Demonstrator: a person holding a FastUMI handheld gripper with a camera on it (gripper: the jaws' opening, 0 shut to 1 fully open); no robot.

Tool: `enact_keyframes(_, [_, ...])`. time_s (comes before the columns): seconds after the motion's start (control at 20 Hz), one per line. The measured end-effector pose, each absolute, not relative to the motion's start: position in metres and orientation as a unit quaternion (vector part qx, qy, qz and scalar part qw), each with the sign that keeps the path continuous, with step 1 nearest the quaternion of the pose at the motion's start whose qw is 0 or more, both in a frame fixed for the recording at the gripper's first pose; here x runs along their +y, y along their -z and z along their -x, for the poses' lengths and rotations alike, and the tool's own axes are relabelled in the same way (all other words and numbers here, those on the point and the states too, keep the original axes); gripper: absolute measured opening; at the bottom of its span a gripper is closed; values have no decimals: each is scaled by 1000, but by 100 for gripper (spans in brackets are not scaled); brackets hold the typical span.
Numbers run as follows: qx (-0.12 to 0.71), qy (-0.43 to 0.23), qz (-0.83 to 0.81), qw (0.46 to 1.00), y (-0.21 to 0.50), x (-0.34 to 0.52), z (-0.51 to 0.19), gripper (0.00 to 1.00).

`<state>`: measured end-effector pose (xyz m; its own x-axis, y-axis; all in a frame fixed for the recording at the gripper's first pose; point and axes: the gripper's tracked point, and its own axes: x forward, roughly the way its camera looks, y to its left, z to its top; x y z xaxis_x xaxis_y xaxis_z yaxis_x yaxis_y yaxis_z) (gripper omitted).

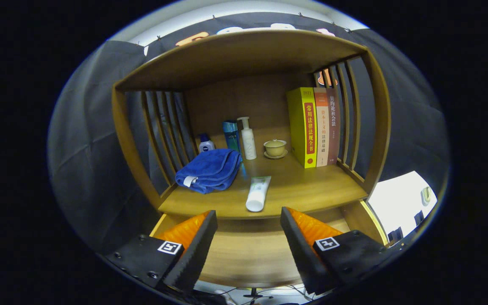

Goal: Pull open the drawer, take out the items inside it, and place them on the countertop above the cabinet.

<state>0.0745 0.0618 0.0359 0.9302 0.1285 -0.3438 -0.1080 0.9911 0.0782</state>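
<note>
tool (248,241) held wide, empty, over the open drawer (248,258) | tube (258,194) laid on table (311,190) just beyond fingers | drawer seems emptied; next, any leftover item is to be sought

Three books (317,127), two bottles (248,138), one towel (209,170)

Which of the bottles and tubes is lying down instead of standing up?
The white tube, lying flat on the countertop just ahead of the open, empty jaws. The white pump bottle, teal bottle and small blue-capped bottle all stand upright farther back.
</note>
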Motion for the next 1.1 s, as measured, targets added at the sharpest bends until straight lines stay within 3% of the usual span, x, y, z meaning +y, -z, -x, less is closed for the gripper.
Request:
enact_keyframes(0.55, [154, -32, -44, 987, 34, 40, 9, 99])
enact_keyframes(1.1, [157, -14, -14, 987, 86, 37, 18, 99])
